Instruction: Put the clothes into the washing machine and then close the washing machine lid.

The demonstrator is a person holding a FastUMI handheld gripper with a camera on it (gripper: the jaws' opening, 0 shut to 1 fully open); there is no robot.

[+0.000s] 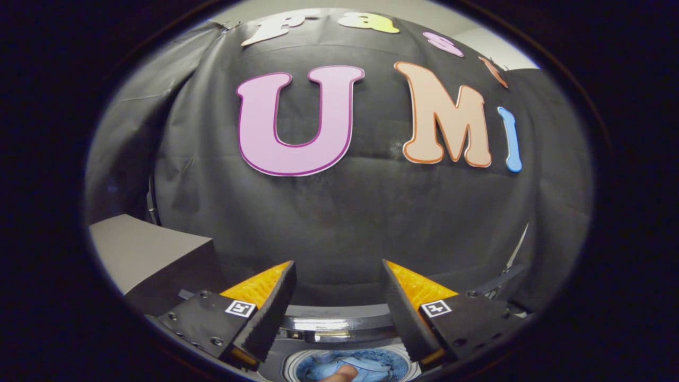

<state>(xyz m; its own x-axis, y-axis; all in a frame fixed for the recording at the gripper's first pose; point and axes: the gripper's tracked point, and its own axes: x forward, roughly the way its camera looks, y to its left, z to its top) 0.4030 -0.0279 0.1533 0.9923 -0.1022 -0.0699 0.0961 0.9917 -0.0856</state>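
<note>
The black cloth wall [339,212] of the booth stands straight ahead, well beyond the fingers. To the left, beside the cloth, sits a grey box [143,254] with a flat top. The gripper [338,276] is spread wide, its two fingers well apart and pressing on nothing; only air and the cloth lie between the tips. Low down, between and beneath the fingers, is the washing machine [339,318], seen from above, its curved glossy rim catching the light. The round drum opening lies below that rim and is uncovered. Inside it lie the clothes [371,369], a crumpled pale blue bundle. A fingertip [339,374] of a person shows just above the fabric at the opening's near edge.
</note>
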